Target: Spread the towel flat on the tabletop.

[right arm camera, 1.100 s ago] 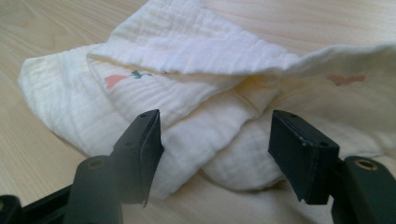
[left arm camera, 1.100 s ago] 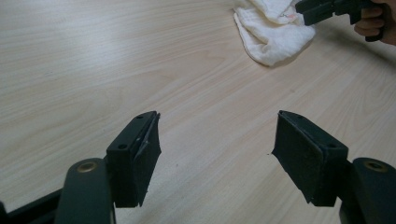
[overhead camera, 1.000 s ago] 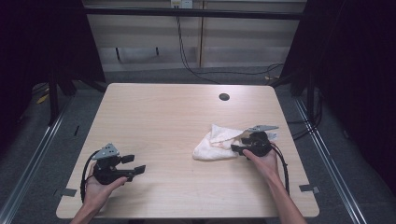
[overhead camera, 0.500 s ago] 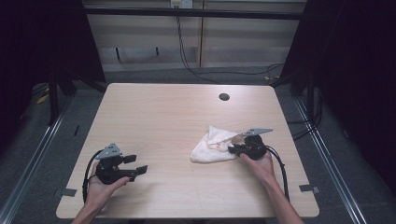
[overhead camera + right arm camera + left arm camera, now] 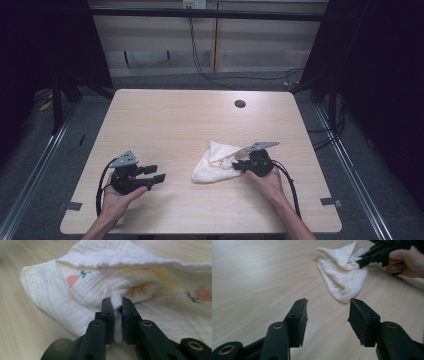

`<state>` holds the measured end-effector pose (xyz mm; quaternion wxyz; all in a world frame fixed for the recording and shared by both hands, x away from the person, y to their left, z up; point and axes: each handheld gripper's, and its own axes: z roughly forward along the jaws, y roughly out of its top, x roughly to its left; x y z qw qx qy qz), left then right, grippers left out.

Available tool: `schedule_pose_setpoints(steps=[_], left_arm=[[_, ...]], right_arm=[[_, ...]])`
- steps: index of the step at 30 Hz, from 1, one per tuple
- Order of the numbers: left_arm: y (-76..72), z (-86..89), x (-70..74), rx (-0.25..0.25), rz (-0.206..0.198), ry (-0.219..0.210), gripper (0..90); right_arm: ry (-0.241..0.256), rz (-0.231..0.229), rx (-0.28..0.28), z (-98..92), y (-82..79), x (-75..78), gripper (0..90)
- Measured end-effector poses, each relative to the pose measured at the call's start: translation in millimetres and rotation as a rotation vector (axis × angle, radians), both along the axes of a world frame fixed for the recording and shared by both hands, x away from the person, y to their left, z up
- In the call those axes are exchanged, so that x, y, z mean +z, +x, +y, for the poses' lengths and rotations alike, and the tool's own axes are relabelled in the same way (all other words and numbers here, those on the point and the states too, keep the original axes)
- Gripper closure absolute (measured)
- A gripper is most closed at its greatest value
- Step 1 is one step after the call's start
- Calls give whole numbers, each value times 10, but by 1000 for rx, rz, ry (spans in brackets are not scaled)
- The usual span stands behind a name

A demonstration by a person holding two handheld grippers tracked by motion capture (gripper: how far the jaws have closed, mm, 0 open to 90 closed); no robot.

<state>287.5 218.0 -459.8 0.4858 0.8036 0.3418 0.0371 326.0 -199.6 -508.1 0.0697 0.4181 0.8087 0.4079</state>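
cloth (image 5: 216,165): a thin, soft, light muslin piece with small flower prints, lying crumpled toward the right part of the tabletop (image 5: 175,120), nearer its front edge; it should drape and slip rather than hold shape, so a corner or a folded edge looks the best place to take it
right gripper (image 5: 117,307): jaws clamped together on a bunched fold of the cloth
left gripper (image 5: 327,315): jaws wide apart, holding nothing, near the front left corner, pointed at the cloth, well apart from it
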Motion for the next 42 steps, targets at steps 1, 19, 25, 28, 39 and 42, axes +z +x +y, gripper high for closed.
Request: schedule_pose_setpoints(steps=[1, 19, 25, 28, 39, 42], left_arm=[[-15, -6, 4, -1, -7, 8, 517], [-31, -37, -36, -53, 2, 26, 666], [-101, -133, -10, -93, 12, 19, 779], [-99, -203, -14, -115, 27, 6, 821], [-126, -538, -119, -205, 100, 73, 804], [-93, -639, -190, -222, 111, 119, 810]], right_arm=[[4, 6, 12, 26, -9, 1, 827], [24, 26, 50, 332, -216, 8, 785], [-14, 31, 82, 376, -431, 55, 749], [-17, 36, 79, 404, -520, 71, 753], [9, -7, 19, 101, -667, 355, 565], [8, -51, -30, -136, -646, 443, 580]])
